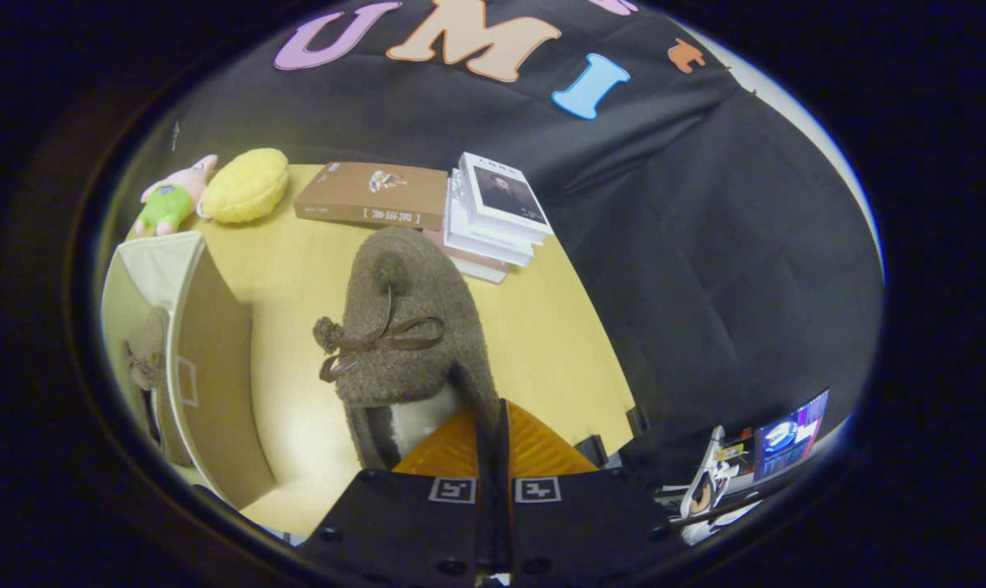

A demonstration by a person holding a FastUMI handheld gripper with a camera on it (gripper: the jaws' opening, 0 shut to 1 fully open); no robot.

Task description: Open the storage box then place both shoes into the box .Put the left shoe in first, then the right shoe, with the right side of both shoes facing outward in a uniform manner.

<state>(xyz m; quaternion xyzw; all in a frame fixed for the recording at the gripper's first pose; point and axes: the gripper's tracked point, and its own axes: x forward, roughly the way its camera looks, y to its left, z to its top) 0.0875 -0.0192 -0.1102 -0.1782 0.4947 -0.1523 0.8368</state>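
The shoe point(407, 327), a brown fuzzy slipper-like one with a brown ribbon bow and small pompoms on its upper, hangs just ahead of the gripper point(493, 437), toe pointing away toward the far side of the table point(542, 343). The gripper's two fingers are pressed together on the thin rim of the shoe's collar at its near right side, so the gripper is closed and gripping the shoe. A pale fleecy lining shows inside the shoe's opening, just left of the fingers. The shoe appears lifted above the yellow tabletop, though whether its sole touches the surface cannot be told.

To the left stands the storage box point(207, 359), a beige fabric box with its opening facing near-left. Inside it, against the left wall, sits the other shoe point(145, 359) of the same brown fuzzy material, partly hidden by the box's side panel. The held shoe is well apart from the box, to its right.

Beyond the shoe's toe, at the far side of the table, a brown book point(374, 194) lies flat, and just right of it is a stack of white books point(493, 216) with a portrait cover on top. At the far left corner rest a yellow plush toy point(246, 185) and, touching it on the left, a pink and green plush toy point(172, 200).
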